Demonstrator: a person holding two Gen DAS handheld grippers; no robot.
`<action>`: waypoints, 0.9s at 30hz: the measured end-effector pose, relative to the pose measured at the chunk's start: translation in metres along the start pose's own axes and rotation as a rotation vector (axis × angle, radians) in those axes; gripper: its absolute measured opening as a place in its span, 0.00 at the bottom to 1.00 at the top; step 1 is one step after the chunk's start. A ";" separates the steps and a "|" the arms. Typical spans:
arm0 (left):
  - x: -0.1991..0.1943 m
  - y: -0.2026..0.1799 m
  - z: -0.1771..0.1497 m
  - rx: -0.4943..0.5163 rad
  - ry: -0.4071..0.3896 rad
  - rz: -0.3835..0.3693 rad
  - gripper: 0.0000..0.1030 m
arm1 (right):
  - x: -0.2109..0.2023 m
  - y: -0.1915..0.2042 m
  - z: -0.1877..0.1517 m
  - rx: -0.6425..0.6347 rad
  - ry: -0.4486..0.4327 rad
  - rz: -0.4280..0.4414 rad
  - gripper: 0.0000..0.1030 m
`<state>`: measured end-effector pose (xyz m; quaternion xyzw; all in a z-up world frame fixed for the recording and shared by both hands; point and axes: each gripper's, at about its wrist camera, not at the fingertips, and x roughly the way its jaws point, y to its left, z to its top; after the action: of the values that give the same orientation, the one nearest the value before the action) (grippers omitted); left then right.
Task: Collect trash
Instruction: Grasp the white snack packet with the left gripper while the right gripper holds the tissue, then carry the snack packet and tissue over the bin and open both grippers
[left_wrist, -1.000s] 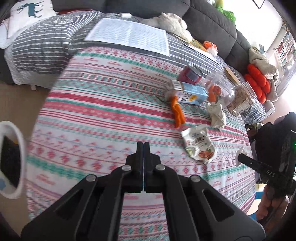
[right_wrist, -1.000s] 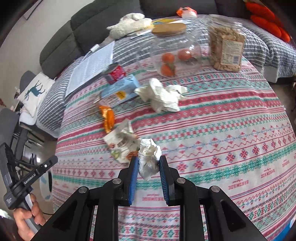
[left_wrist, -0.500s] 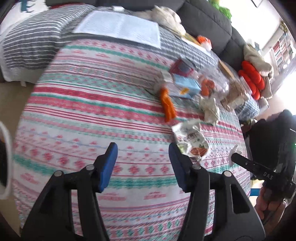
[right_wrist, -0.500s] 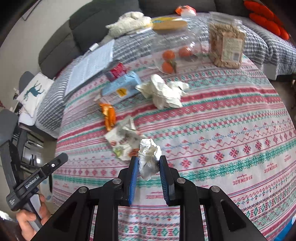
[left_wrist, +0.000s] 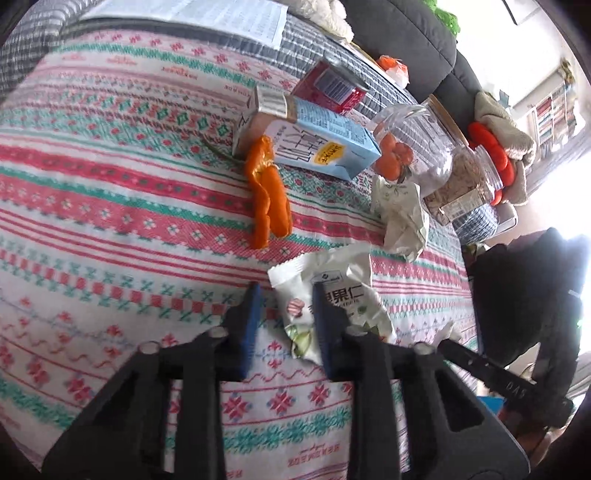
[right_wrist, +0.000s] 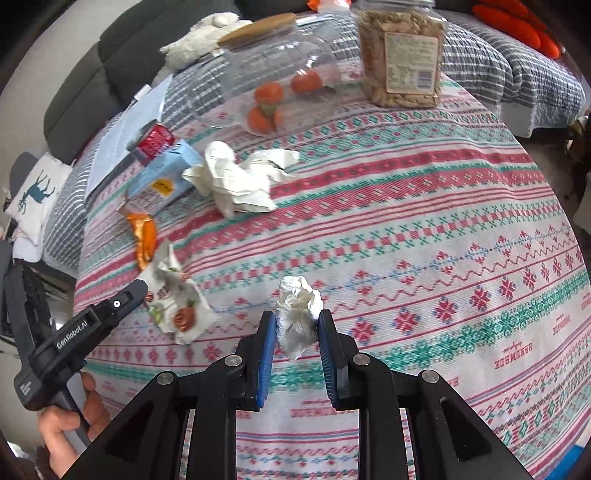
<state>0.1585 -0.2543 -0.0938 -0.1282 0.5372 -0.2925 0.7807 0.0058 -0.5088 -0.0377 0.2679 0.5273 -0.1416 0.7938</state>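
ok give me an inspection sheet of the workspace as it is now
surface: table under a red, green and white patterned cloth
job's things: crumpled tissue in the right claw; white snack wrapper, orange wrapper, crumpled paper, blue carton and red can on the cloth
clutter: lidded jar with orange fruit, jar of nuts, printed sheet
grippers: left claw open around the snack wrapper's edge; right claw shut on tissue
cables: nothing seen
surroundings: grey sofa, deer cushion

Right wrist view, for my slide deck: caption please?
Right claw shut on a tissue wad above the tablecloth; more trash beyond.
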 end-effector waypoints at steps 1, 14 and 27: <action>0.001 0.000 0.000 -0.004 0.002 -0.005 0.13 | 0.000 -0.002 0.001 0.001 0.001 0.000 0.23; -0.039 -0.016 -0.002 0.069 -0.039 0.037 0.02 | -0.014 0.021 0.000 -0.032 -0.020 0.027 0.23; -0.126 0.034 -0.003 0.079 -0.125 0.164 0.02 | -0.025 0.103 -0.017 -0.142 -0.035 0.080 0.23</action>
<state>0.1346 -0.1514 -0.0164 -0.0708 0.4840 -0.2398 0.8386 0.0351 -0.4164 0.0089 0.2293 0.5108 -0.0767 0.8250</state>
